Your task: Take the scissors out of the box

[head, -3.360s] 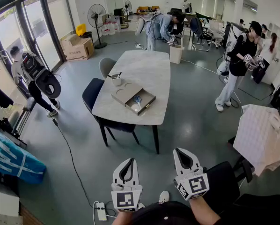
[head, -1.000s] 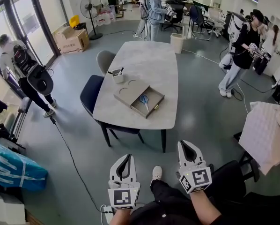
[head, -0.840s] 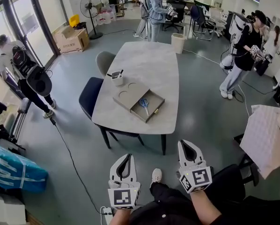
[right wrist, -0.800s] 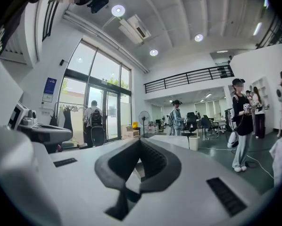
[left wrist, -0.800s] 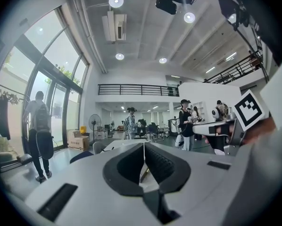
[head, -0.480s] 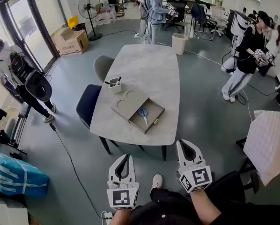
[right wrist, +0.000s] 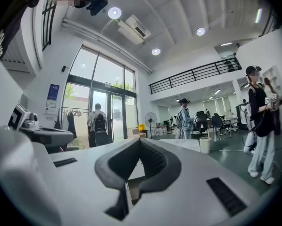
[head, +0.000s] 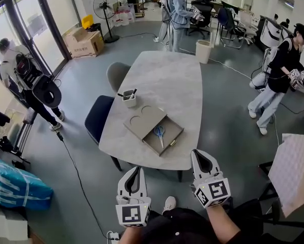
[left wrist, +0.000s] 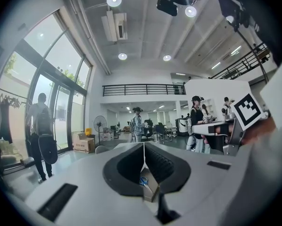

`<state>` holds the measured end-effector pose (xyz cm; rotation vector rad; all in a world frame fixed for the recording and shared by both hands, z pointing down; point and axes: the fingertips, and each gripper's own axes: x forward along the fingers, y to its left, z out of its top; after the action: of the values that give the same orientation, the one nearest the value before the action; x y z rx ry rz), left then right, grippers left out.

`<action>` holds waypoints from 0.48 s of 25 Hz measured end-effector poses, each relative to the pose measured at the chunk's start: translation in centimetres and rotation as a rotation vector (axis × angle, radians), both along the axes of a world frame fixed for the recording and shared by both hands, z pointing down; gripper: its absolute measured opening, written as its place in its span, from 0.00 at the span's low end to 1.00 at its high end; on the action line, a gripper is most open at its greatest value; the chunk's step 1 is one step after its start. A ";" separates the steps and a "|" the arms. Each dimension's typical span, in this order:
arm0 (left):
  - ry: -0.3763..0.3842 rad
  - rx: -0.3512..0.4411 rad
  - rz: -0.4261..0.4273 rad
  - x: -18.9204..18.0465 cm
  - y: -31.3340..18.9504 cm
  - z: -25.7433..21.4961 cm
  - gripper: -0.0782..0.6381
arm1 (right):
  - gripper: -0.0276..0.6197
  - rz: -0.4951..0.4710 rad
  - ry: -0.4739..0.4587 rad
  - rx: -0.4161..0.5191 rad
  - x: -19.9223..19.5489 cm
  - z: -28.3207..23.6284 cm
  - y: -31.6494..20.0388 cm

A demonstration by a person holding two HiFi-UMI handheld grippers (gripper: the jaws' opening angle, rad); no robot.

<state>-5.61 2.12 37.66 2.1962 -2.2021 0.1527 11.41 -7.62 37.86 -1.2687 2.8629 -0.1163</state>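
You've stepped closer: scissors (head: 159,131) in the box (head: 142,120) now at twelve o'clock, nearly reachable; left gripper (head: 135,170) and right gripper (head: 198,154) clenched, empty.

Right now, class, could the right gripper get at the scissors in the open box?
Probably not quite: the right gripper is shut and hangs short of the box. Nothing covers the scissors in its open drawer, so the path looks free.
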 end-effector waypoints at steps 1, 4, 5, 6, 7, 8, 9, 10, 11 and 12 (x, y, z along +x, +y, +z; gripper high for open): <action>0.001 -0.004 -0.005 -0.2 -0.2 0.1 0.13 | 0.04 -0.010 -0.009 0.001 -0.2 -0.1 -0.3; -0.006 -0.007 -0.013 -0.3 -0.7 -0.1 0.13 | 0.04 -0.040 -0.029 -0.006 -0.8 -0.2 -1.0; -0.009 -0.005 -0.016 -0.5 -0.8 -0.2 0.13 | 0.04 -0.047 -0.030 -0.012 -1.0 0.0 -1.2; -0.011 -0.003 -0.020 -0.7 -1.0 -0.2 0.13 | 0.04 -0.052 -0.028 -0.017 -1.3 0.1 -1.4; -0.011 -0.002 -0.025 -0.9 -1.2 -0.2 0.13 | 0.04 -0.057 -0.022 -0.020 -1.6 0.3 -1.6; -0.009 -0.002 -0.031 -1.2 -1.4 -0.2 0.13 | 0.04 -0.061 -0.015 -0.021 -1.9 0.4 -1.8; -0.007 -0.004 -0.036 -1.5 -1.6 0.0 0.13 | 0.04 -0.065 -0.009 -0.021 -2.3 0.5 -2.0; -0.004 -0.008 -0.039 -1.8 -1.8 0.2 0.13 | 0.04 -0.068 -0.006 -0.023 -2.6 0.6 -2.2; -0.001 -0.011 -0.039 -1.9 -2.1 0.3 0.13 | 0.04 -0.070 -0.004 -0.026 -2.8 0.7 -2.5; 0.002 -0.013 -0.038 -2.0 -2.3 0.4 0.13 | 0.04 -0.069 -0.004 -0.031 -2.9 0.7 -2.8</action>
<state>-7.66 -0.20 38.01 2.1451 -2.2341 0.1637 8.54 -10.42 38.59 -1.1729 2.9139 -0.1647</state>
